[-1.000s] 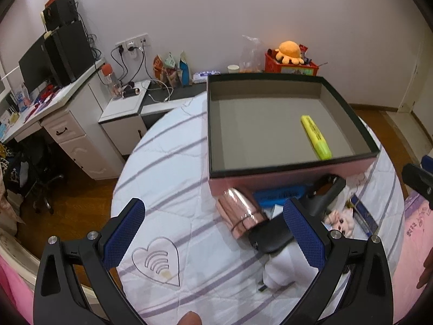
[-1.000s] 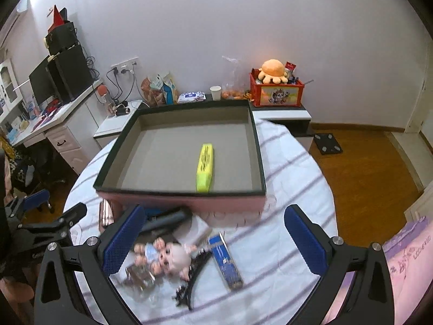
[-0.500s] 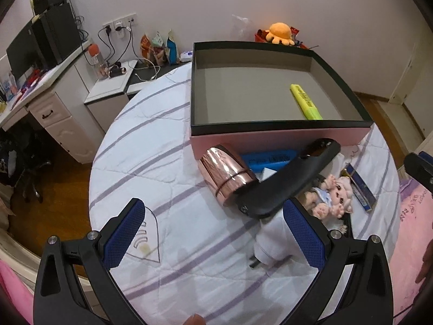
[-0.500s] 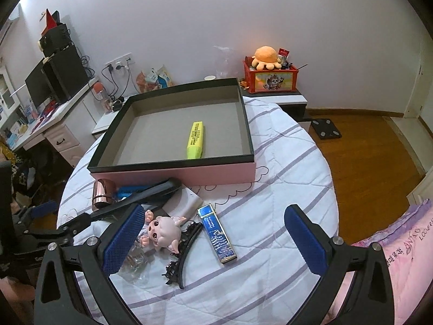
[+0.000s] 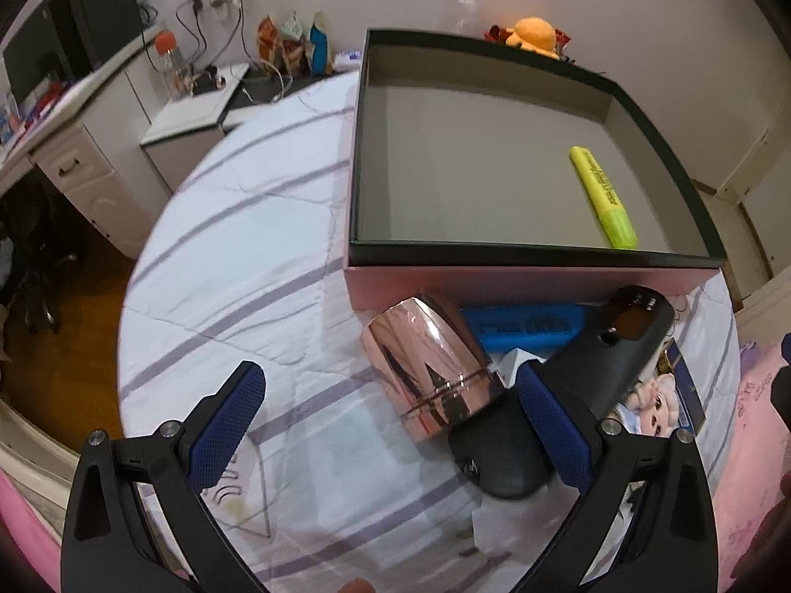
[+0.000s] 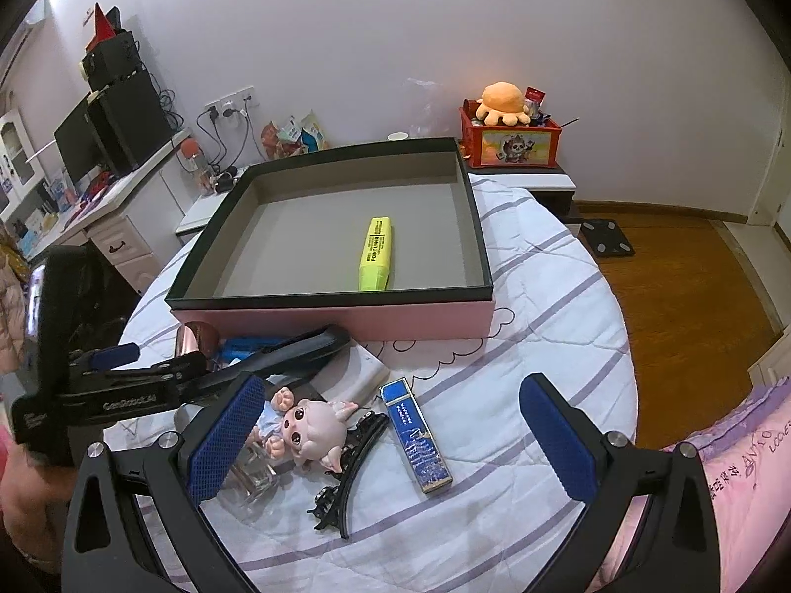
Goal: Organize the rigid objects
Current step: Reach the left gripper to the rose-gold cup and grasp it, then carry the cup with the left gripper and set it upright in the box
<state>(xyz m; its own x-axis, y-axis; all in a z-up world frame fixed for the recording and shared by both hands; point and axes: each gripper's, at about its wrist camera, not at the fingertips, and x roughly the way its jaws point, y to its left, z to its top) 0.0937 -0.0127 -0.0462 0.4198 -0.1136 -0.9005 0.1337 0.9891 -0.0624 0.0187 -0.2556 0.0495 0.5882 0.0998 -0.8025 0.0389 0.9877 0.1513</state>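
Observation:
A pink box with a dark rim [image 5: 519, 250] [image 6: 341, 299] sits on the round table and holds a yellow highlighter [image 5: 602, 196] [image 6: 375, 252]. In front of it lie a rose-gold cup [image 5: 430, 368] on its side, a blue case [image 5: 524, 328], a black curved case [image 5: 568, 395] [image 6: 291, 351], a small doll [image 6: 306, 427], a black hair clip [image 6: 351, 469], a blue lighter-like bar [image 6: 416, 437] and a clear glass bottle [image 6: 252, 469]. My left gripper [image 5: 390, 425] is open, low over the cup. My right gripper [image 6: 390, 440] is open above the doll and bar.
The table has a white quilted cover with purple stripes [image 5: 247, 257]. A desk with drawers and monitors [image 6: 99, 188] stands at the left. A red toy box with an orange plush [image 6: 509, 138] stands behind the table. Wooden floor [image 6: 692, 286] lies to the right.
My left gripper has moved forward and down toward the rose-gold cup and black case. My right gripper has pulled back and risen, showing more of the table.

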